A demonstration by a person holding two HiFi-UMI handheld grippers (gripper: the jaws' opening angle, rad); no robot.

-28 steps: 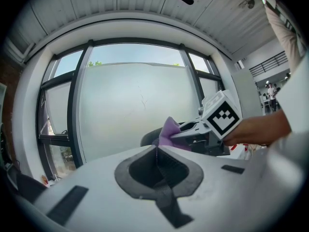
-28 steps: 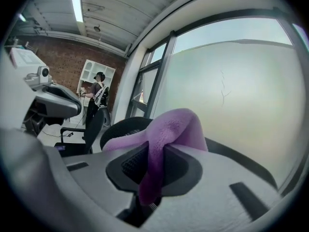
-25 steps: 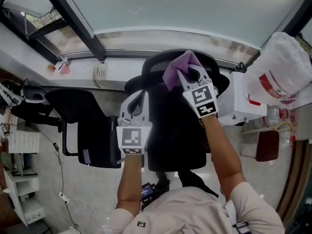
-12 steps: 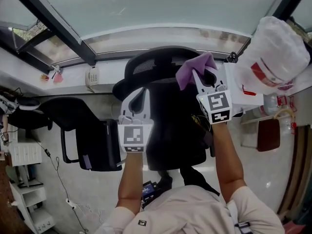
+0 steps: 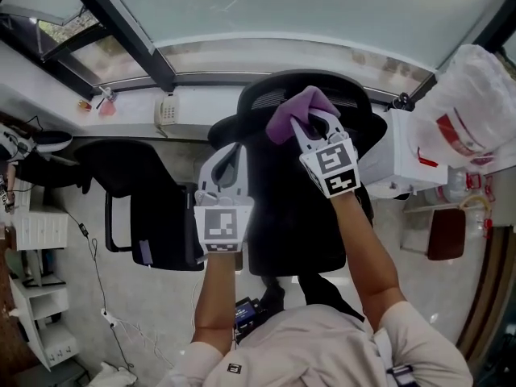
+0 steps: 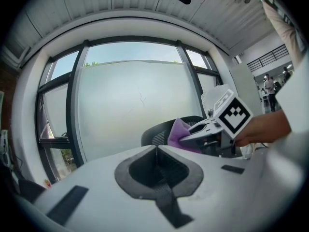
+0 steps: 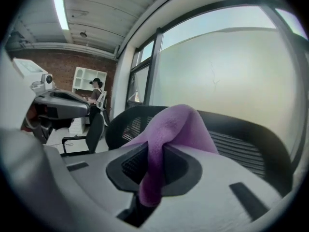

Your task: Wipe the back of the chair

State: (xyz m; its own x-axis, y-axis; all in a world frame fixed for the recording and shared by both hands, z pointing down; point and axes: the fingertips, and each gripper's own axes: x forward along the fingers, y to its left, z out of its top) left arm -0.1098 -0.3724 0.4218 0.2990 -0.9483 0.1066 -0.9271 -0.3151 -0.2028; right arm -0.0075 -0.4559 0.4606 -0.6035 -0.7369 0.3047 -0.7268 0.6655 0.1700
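Note:
A black mesh office chair (image 5: 294,216) stands below me, its headrest (image 5: 355,115) toward the window. My right gripper (image 5: 308,126) is shut on a purple cloth (image 5: 289,110) that lies against the headrest's top, left of its middle. In the right gripper view the cloth (image 7: 179,124) bulges out from between the shut jaws (image 7: 152,164), with the headrest (image 7: 251,139) just behind it. My left gripper (image 5: 224,166) is shut with nothing in it, next to the chair back's left edge. The left gripper view shows the cloth (image 6: 177,132) and the right gripper (image 6: 205,129) ahead.
A second black chair (image 5: 157,212) stands close on the left. On the window sill sits a white telephone (image 5: 166,113). A large white plastic bag (image 5: 472,107) and a white box (image 5: 397,164) are at the right. White shelves (image 5: 32,240) stand at the far left.
My right gripper swept the cloth to the right along the headrest top, then back left to about where it started. The left gripper stayed by the chair's left edge.

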